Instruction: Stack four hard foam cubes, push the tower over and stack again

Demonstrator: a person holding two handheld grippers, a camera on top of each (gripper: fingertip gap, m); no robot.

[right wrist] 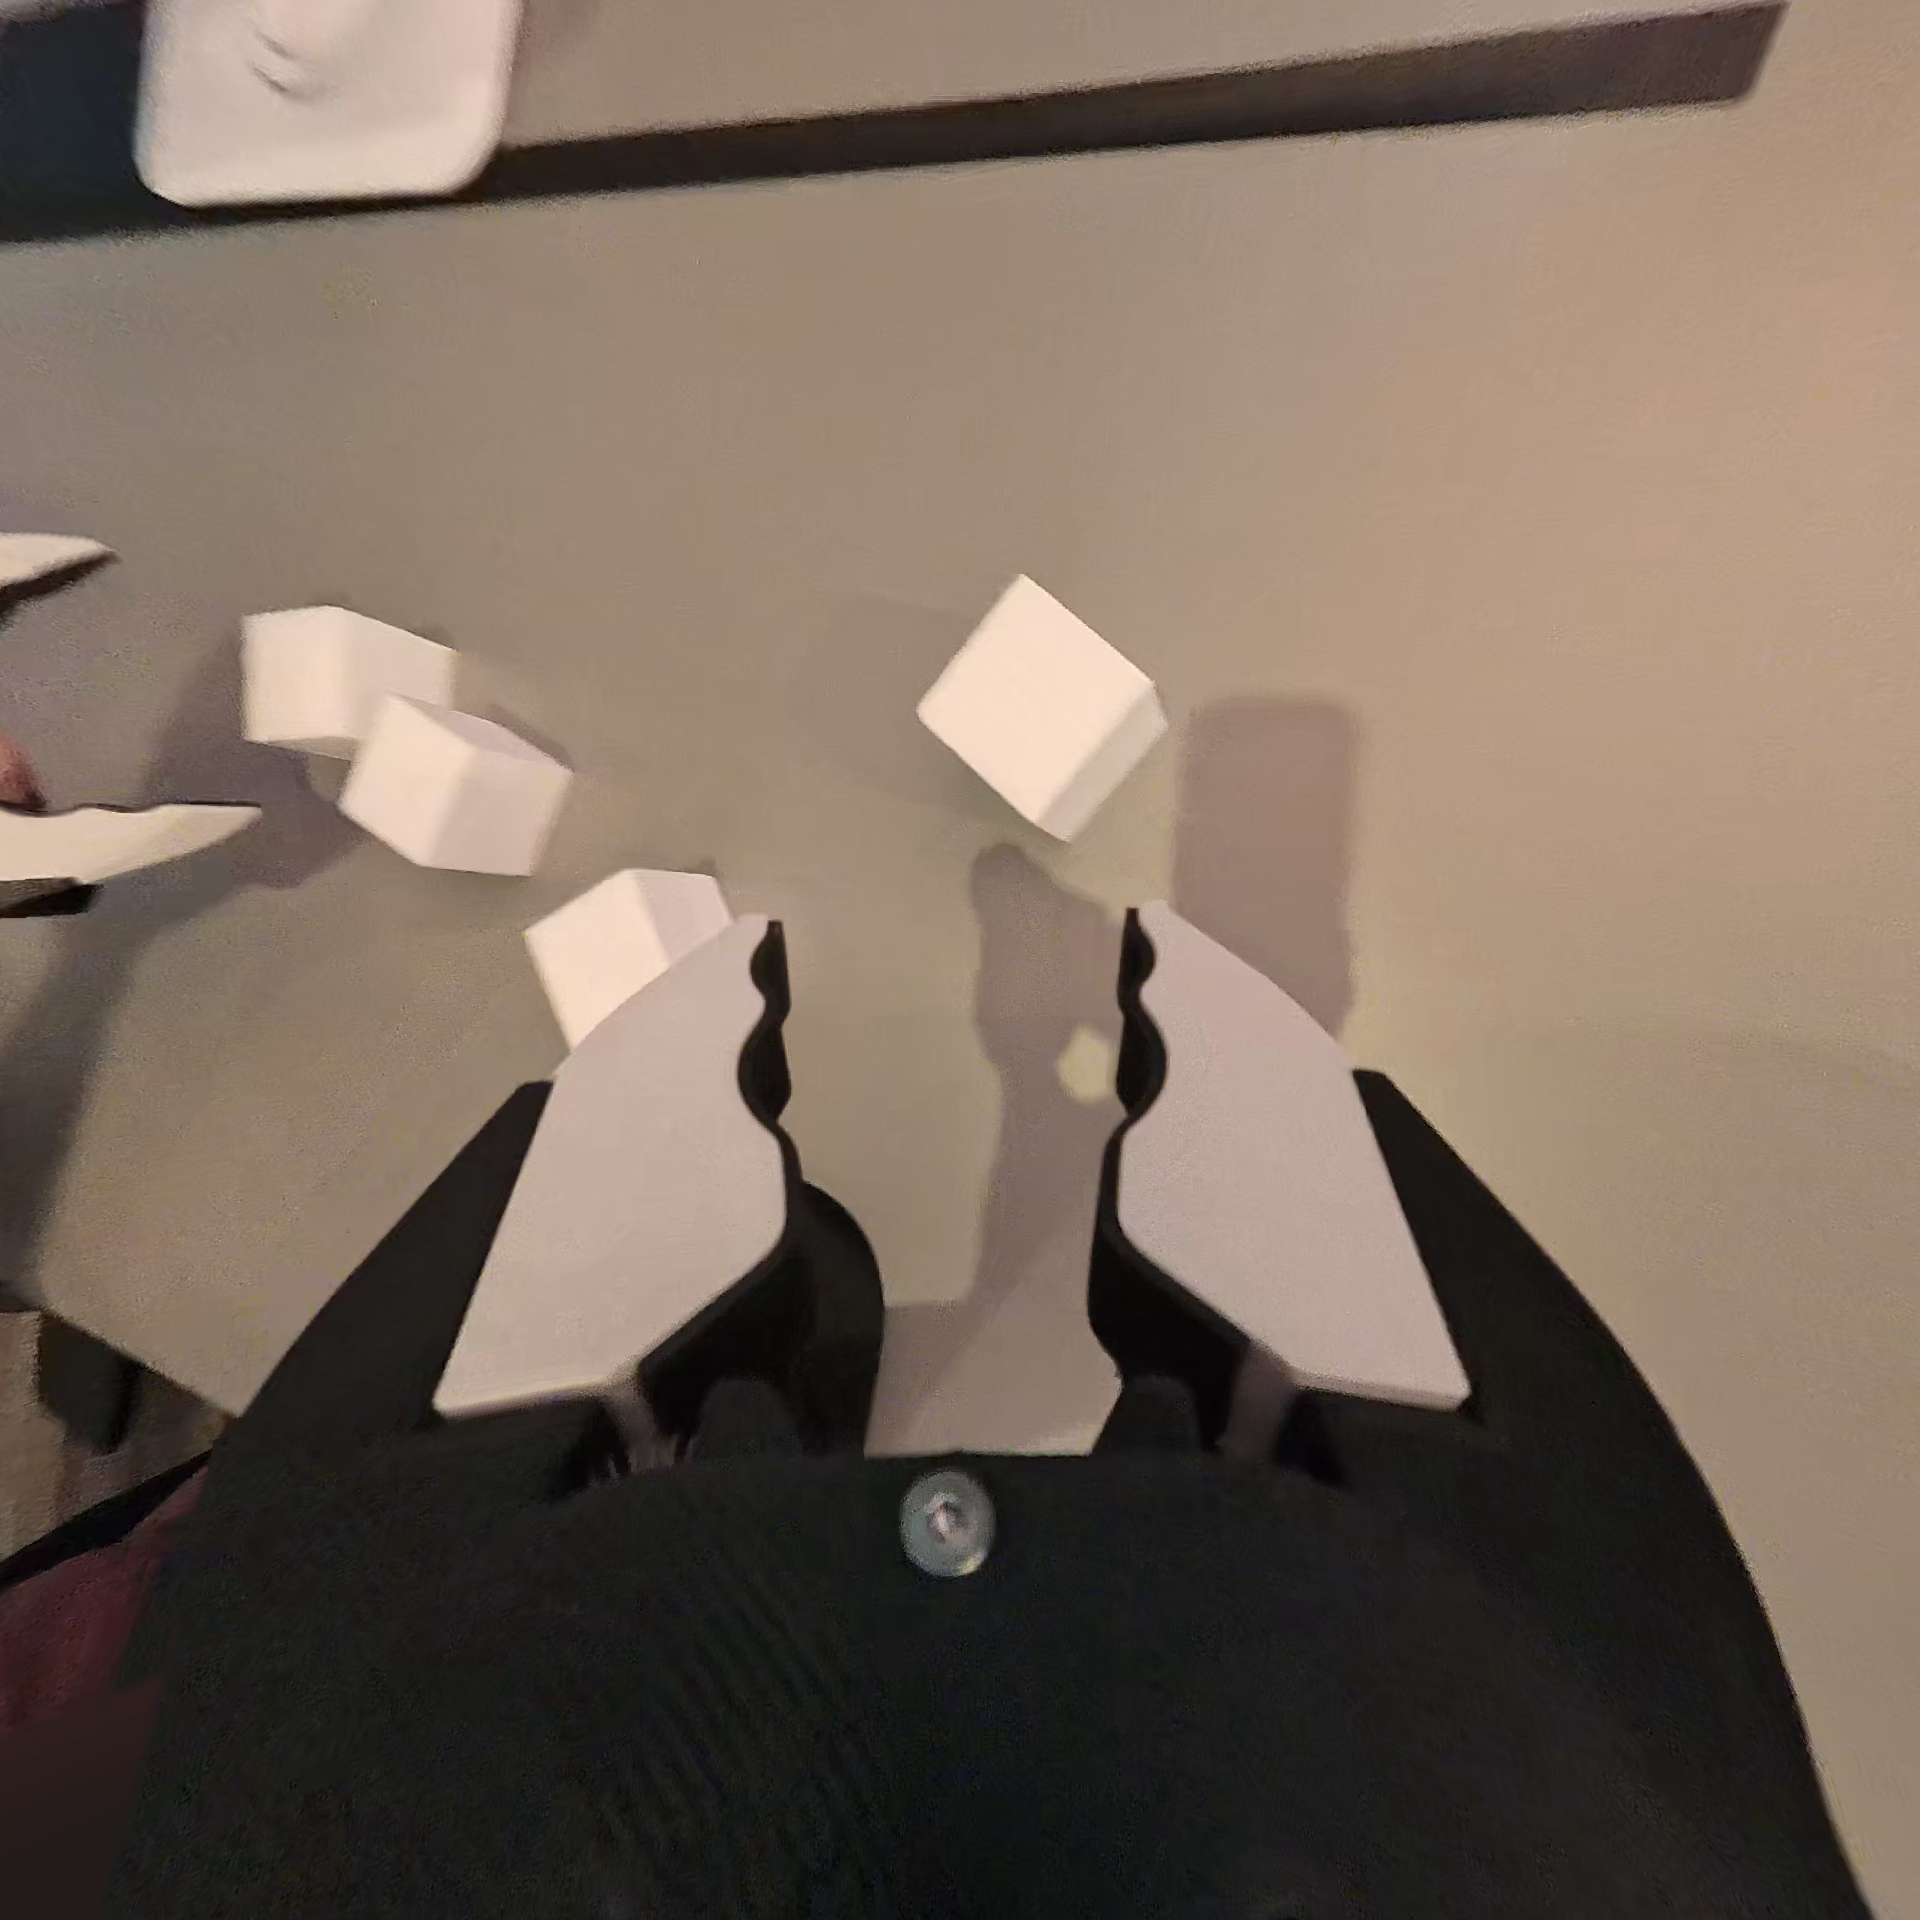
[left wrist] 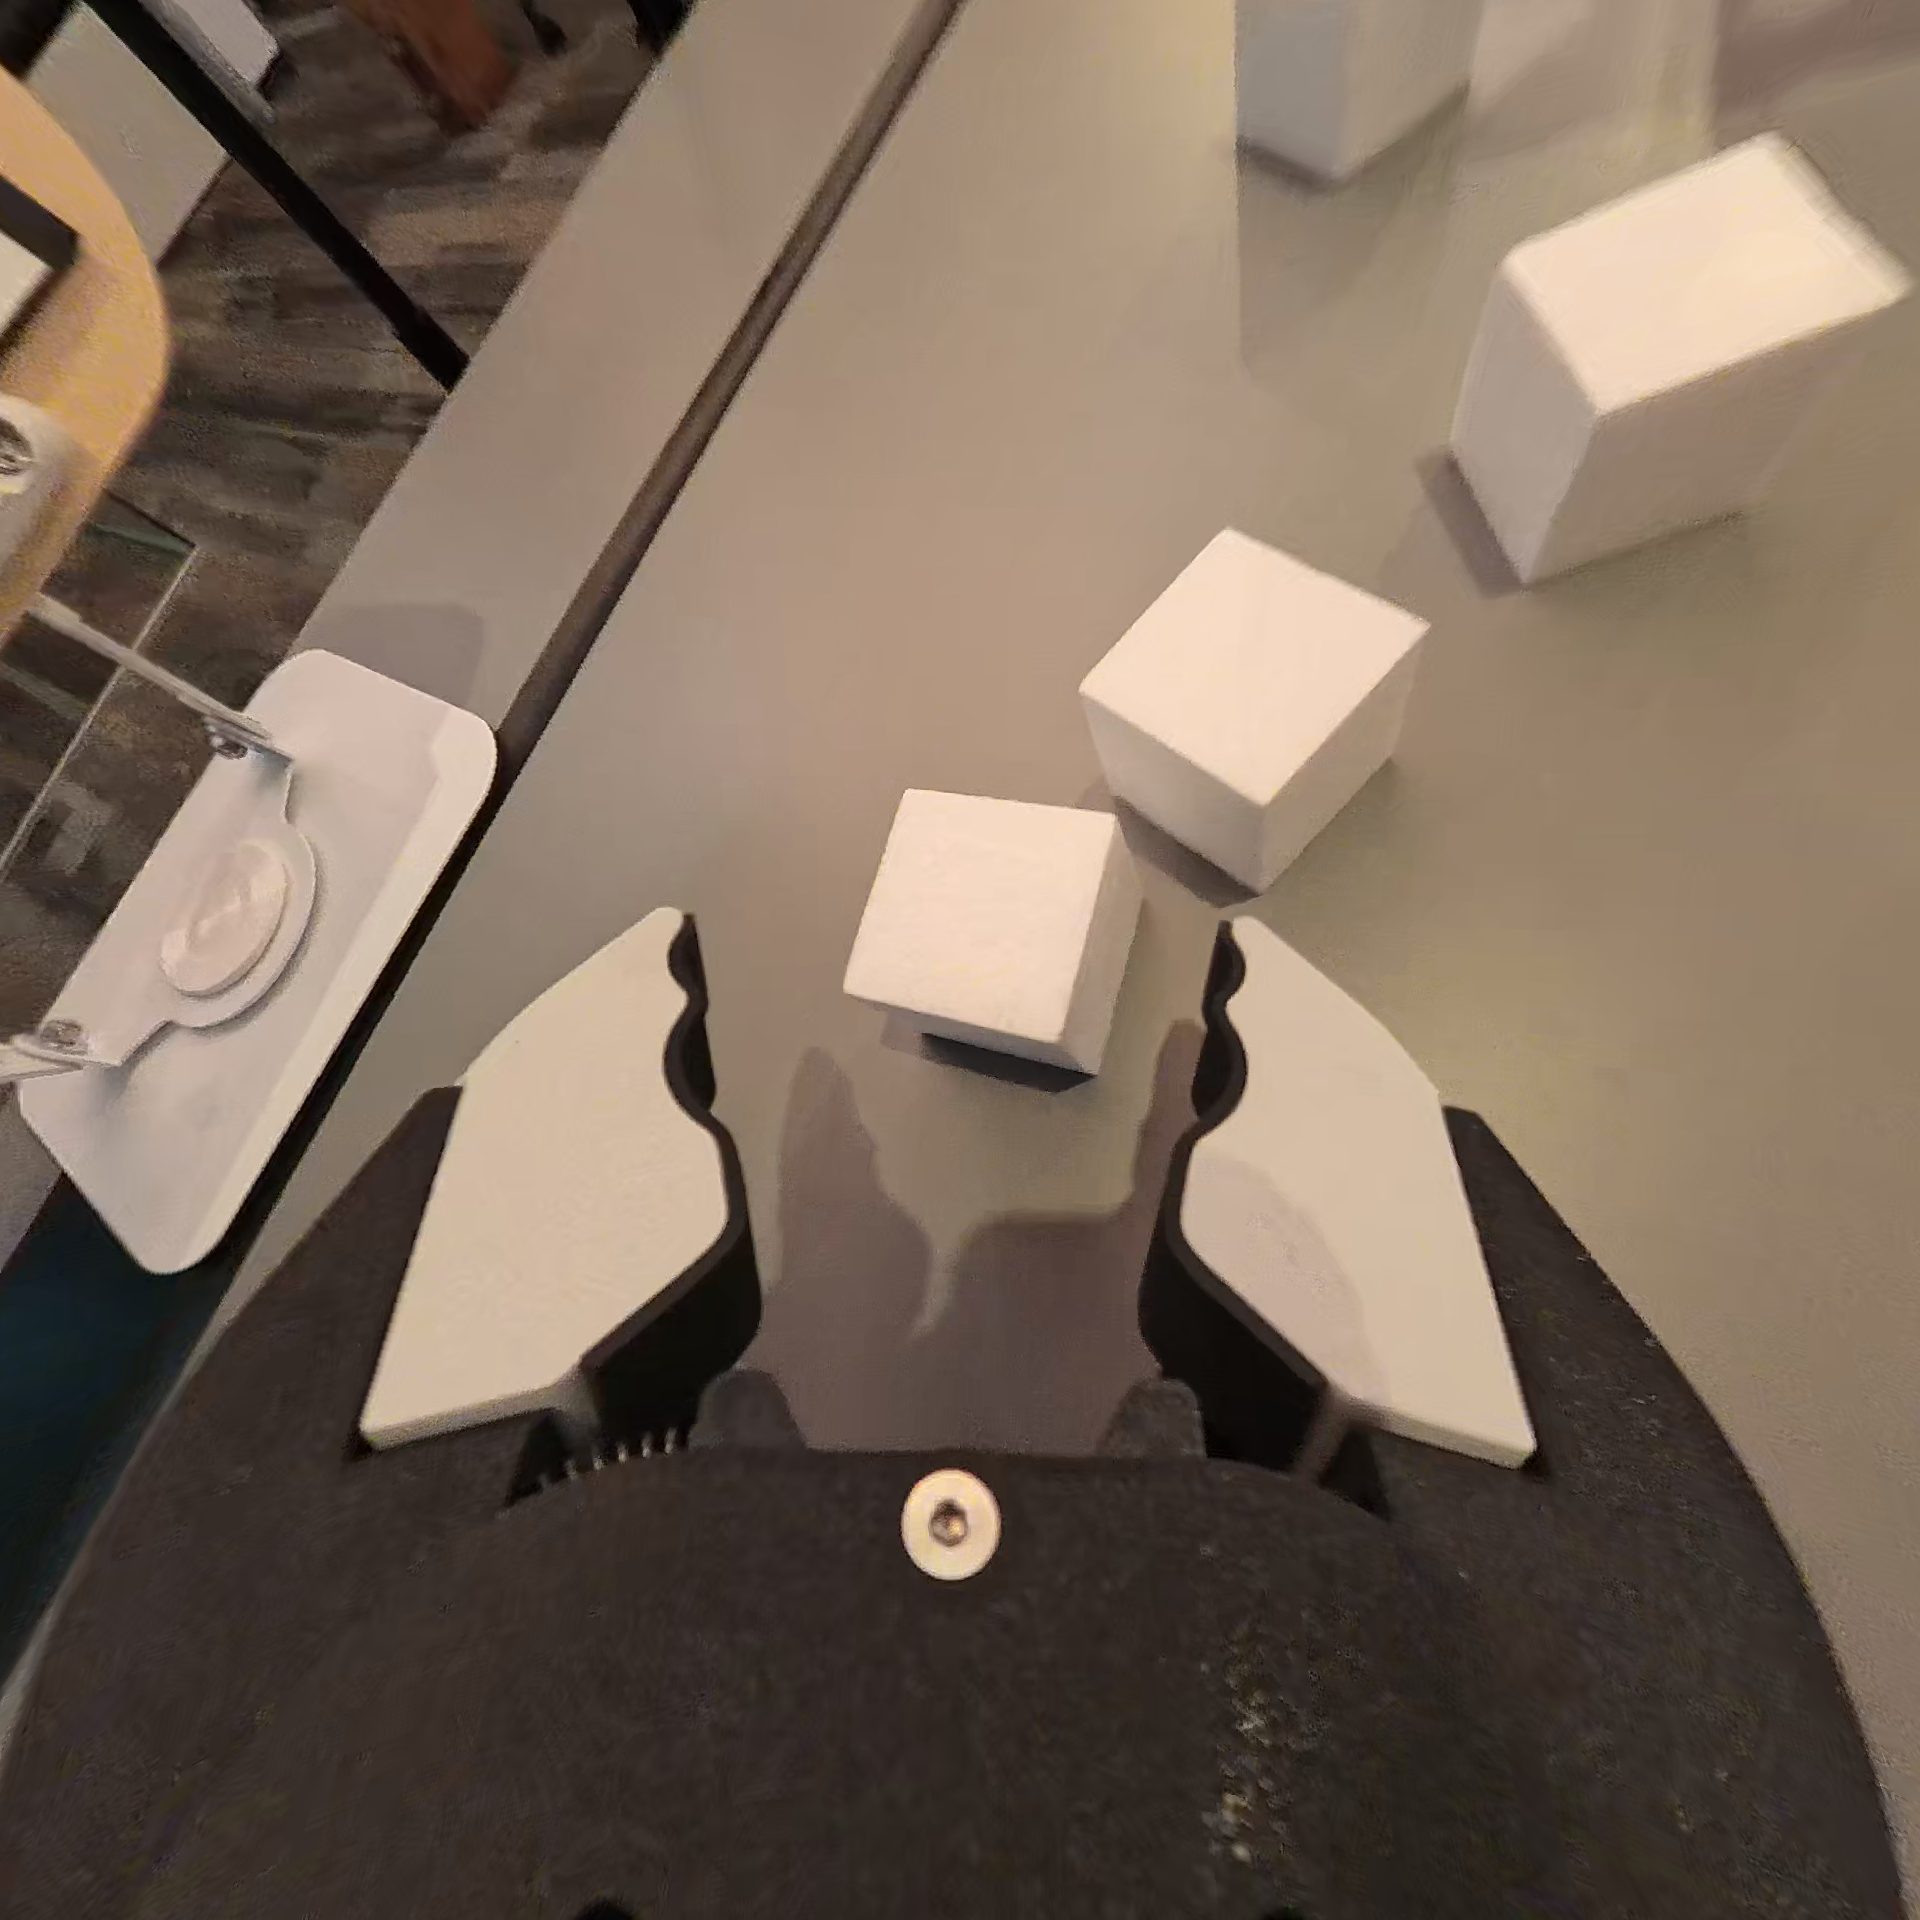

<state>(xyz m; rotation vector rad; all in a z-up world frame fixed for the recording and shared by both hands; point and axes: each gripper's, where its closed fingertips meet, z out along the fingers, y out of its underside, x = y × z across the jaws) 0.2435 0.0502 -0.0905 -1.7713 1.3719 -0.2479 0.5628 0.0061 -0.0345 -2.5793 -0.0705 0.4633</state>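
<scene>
Grey counter (left wrist: 1039, 436): matte top that carries everything; a dark seam runs along its far-left side in the left wrist view and across the far edge in the right wrist view.
Left gripper (left wrist: 956, 935): black body with white-faced fingers (left wrist: 561, 1174), spread wide apart and holding nothing, poised low over the counter.
Right gripper (right wrist: 954, 920): same build, fingers (right wrist: 644, 1164) also spread apart and empty, above the counter.
White plate (left wrist: 312, 935): rounded flat piece with a round dome in its middle, lying across the dark seam at the left.
Far cube (left wrist: 1330, 73): white foam, cut off by the far edge of the left wrist view, on the counter.
Right cube (left wrist: 1662, 364): white foam, resting alone, well apart from the left gripper.
Middle cube (left wrist: 1257, 707): white foam, turned corner-on, just beyond the nearest cube; whether the two touch cannot be told.
Nearest cube (left wrist: 992, 925): white foam, right ahead of the left fingers' tips, in line with the gap between them, not gripped.
Stack: none; all four cubes lie scattered singly on the counter.
Right view: one cube (right wrist: 1039, 707) lies just ahead of the right fingers, slightly to the right.
</scene>
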